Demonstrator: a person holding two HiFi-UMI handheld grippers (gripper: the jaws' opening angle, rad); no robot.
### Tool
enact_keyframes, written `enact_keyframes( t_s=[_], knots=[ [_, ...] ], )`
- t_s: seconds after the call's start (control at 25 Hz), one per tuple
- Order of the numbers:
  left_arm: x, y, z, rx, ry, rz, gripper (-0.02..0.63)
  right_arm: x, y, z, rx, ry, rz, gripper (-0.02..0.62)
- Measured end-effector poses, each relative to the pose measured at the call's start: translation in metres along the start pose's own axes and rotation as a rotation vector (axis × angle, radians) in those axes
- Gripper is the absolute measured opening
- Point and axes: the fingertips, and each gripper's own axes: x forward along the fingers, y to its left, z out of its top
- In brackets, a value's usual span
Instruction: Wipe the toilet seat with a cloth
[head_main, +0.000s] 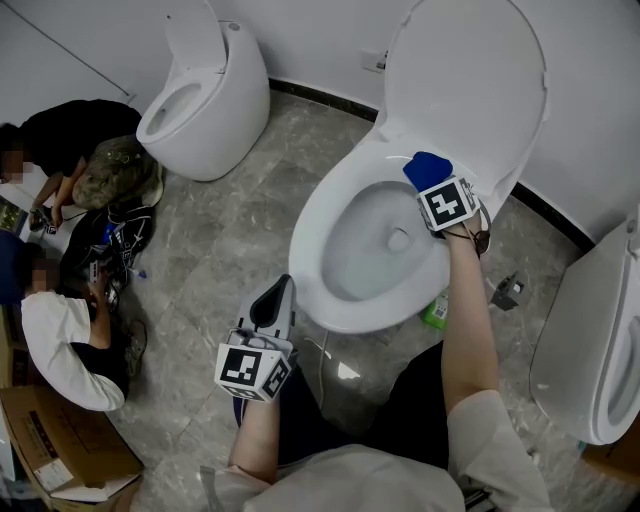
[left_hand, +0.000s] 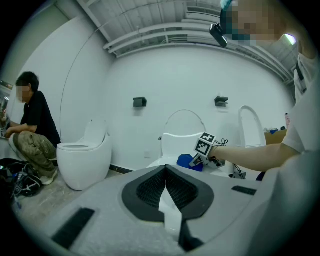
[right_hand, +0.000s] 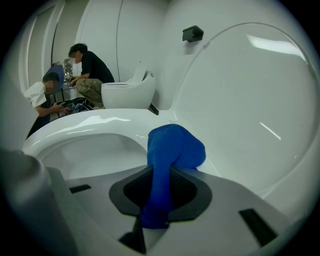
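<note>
Your cloth (head_main: 427, 167) is bright blue and soft, squashed into a lump. One end is pinched tight in your right gripper (head_main: 430, 187) and the fat end sticks out in front. The lump sits at the far right part of the toilet seat (head_main: 312, 232), close to where the lid (head_main: 470, 80) stands up, and it looks like it touches the white rim, though that is hard to tell for sure. The seat is a smooth, shiny white ring, lying flat around the open bowl (head_main: 375, 235).
</note>
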Motion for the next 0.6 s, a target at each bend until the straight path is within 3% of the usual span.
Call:
enact_keyframes(
  t_s=[0.6],
  knots=[
    [-0.007,0.0,0.003,-0.005,-0.006,0.012,0.009,0.006,0.011,0.003,-0.074,0.007,-0.013,0.067]
  ],
)
